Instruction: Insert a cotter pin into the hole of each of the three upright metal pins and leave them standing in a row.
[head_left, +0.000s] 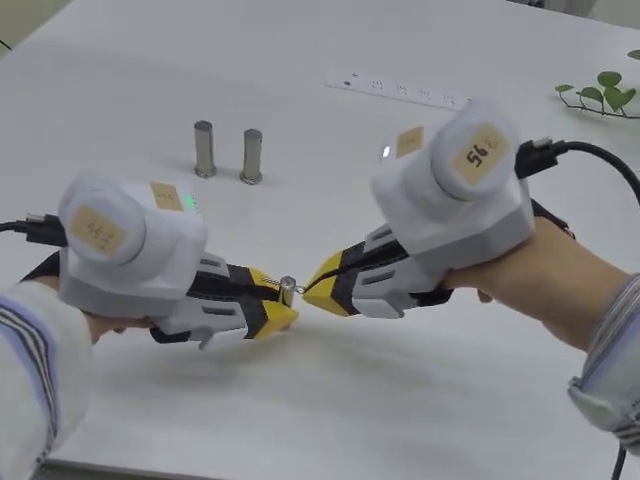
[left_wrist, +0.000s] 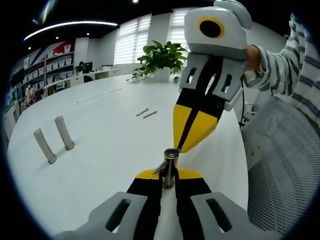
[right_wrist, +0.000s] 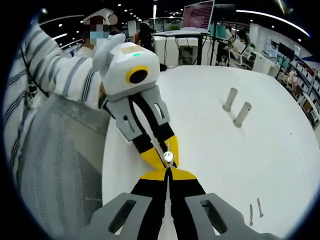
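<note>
Head view: left fingers (head_left: 270, 318) clamp one pin (head_left: 287, 291), right fingers (head_left: 325, 280) one cotter pin (head_left: 299, 290); two pins (head_left: 204, 148) (head_left: 251, 155) stand.

**Legible markings, head view.** On the round tan sticker (head_left: 478, 153) that caps the rear housing of the right gripper (head_left: 310, 285) I read two printed digits: 56, or 95 if taken from the opposite side. The paler round label (head_left: 97, 230) on the left gripper (head_left: 285, 305) carries faint print I cannot make out. The square tag (head_left: 409, 141) on the right housing and the smaller tag (head_left: 167, 196) on the left are also illegible. In the right gripper view, a monitor (right_wrist: 198, 15) shows text too small to read.
</note>
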